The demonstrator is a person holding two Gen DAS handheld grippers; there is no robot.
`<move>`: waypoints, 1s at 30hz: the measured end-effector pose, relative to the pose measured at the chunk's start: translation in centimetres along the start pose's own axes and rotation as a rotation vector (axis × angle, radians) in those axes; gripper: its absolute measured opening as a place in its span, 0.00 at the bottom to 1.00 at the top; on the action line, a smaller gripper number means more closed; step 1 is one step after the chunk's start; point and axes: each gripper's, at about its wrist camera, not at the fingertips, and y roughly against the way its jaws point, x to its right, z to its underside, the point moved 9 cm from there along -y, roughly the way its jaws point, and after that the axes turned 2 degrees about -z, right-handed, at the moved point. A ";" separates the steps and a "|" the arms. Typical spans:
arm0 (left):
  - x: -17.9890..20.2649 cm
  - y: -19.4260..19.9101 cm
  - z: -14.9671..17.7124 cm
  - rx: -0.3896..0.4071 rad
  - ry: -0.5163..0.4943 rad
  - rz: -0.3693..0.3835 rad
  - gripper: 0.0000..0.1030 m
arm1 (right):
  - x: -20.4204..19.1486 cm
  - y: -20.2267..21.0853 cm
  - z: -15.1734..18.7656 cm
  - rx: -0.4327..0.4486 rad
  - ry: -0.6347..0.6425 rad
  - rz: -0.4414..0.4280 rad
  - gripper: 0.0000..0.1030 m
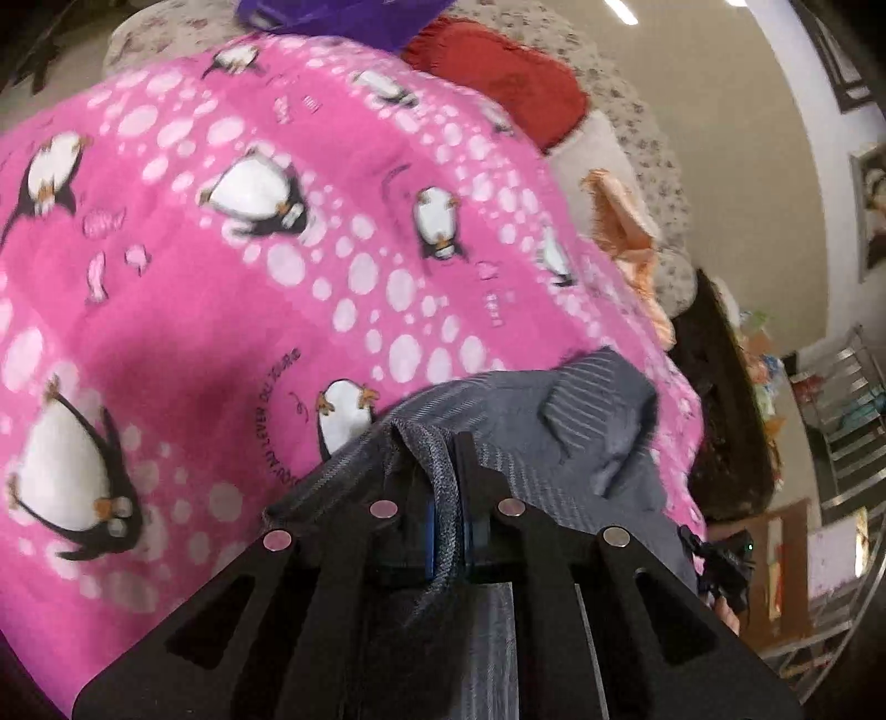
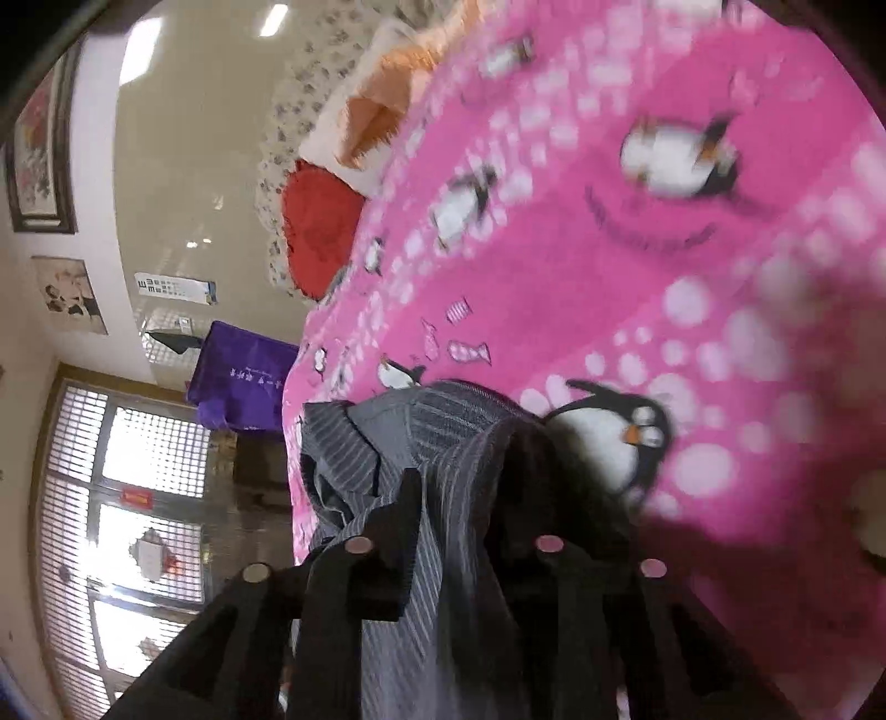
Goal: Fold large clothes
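A grey striped garment (image 1: 554, 432) hangs bunched over a pink penguin-print blanket (image 1: 221, 277). My left gripper (image 1: 448, 471) is shut on a rolled edge of the garment, which runs between its two fingers. In the right wrist view my right gripper (image 2: 459, 487) is shut on the same grey striped garment (image 2: 387, 443), whose cloth drapes over the fingers and hides the right fingertip. The pink blanket (image 2: 637, 249) fills the view behind it. The rest of the garment is hidden below both grippers.
A red cushion (image 1: 498, 77), an orange fringed cloth (image 1: 620, 221) and a purple cloth (image 1: 332, 16) lie on a floral-covered surface (image 1: 653, 127) beyond the blanket. A dark table (image 1: 720, 399) and metal racks (image 1: 853, 421) stand at right. A latticed window (image 2: 122, 498) shows at the right view's left.
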 end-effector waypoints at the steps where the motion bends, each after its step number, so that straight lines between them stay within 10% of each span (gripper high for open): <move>1: 0.4 0.8 0.1 -0.008 -0.027 0.006 0.07 | -0.6 1.5 0.4 0.016 0.035 0.007 0.23; 5: 0.6 4.0 1.0 -0.001 -0.107 -0.022 0.17 | -2.1 6.3 2.0 0.072 0.158 0.090 0.23; 8: -0.2 6.5 1.2 0.070 -0.131 -0.089 0.42 | -5.1 8.6 6.0 0.064 0.375 0.119 0.23; 13: 0.4 10.2 4.1 0.150 -0.217 -0.133 0.43 | -6.9 7.9 15.9 -0.086 0.757 0.231 0.23; 22: 8.2 7.7 18.1 0.021 -0.464 -0.022 0.43 | -2.5 1.0 16.3 -0.134 0.788 0.445 0.16; 30: 8.5 5.5 16.2 0.016 -0.413 -0.031 0.43 | -6.7 -4.7 16.9 -0.239 0.821 0.314 0.16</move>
